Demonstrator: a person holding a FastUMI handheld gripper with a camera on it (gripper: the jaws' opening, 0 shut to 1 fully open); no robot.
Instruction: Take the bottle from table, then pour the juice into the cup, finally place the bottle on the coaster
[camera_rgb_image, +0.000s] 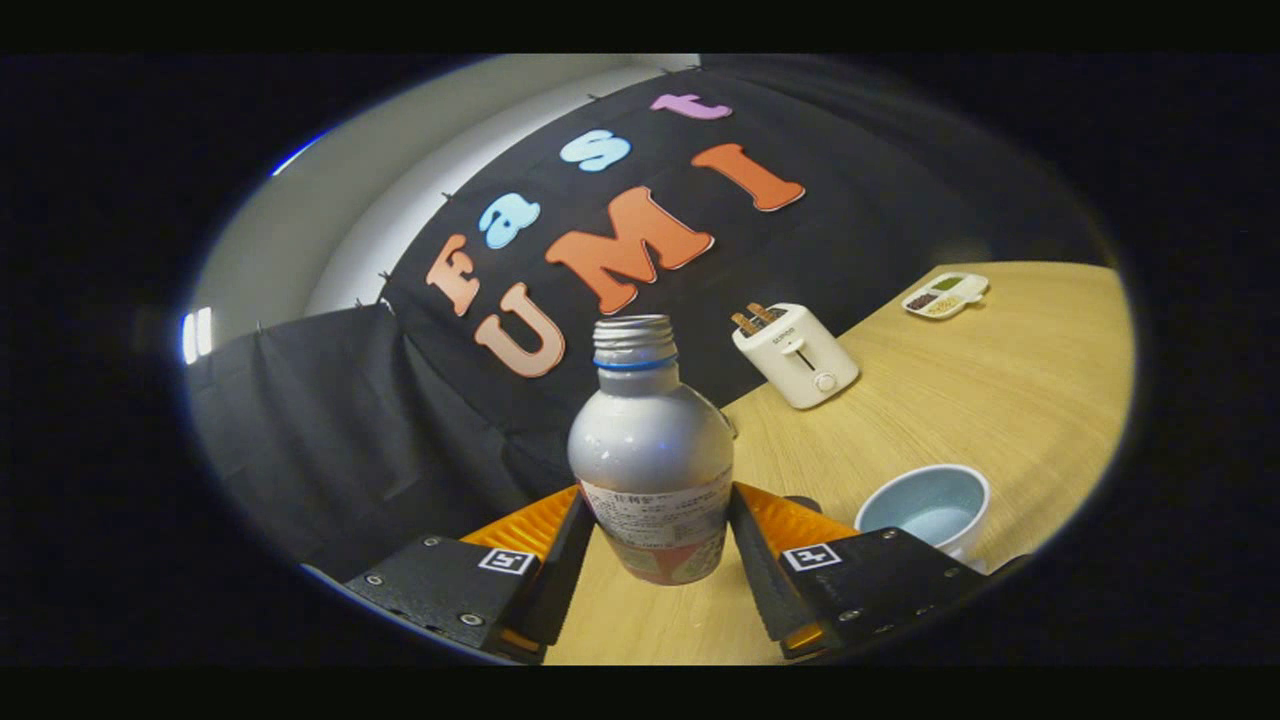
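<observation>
A silver metal bottle (650, 455) with an open threaded neck and a paper label stands between my two fingers, held clear above the wooden table (1000, 400). My gripper (657, 535) is shut on the bottle's lower body, both fingers pressing its sides. The whole scene is tilted. A pale blue cup (925, 510) with a white outside sits on the table just to the right of the right finger, a little beyond its tip; its inside looks bare.
A white toaster (797, 353) with two slices of toast in it stands further back on the table near the black cloth wall. A small white tray (945, 294) with compartments lies at the far end of the table.
</observation>
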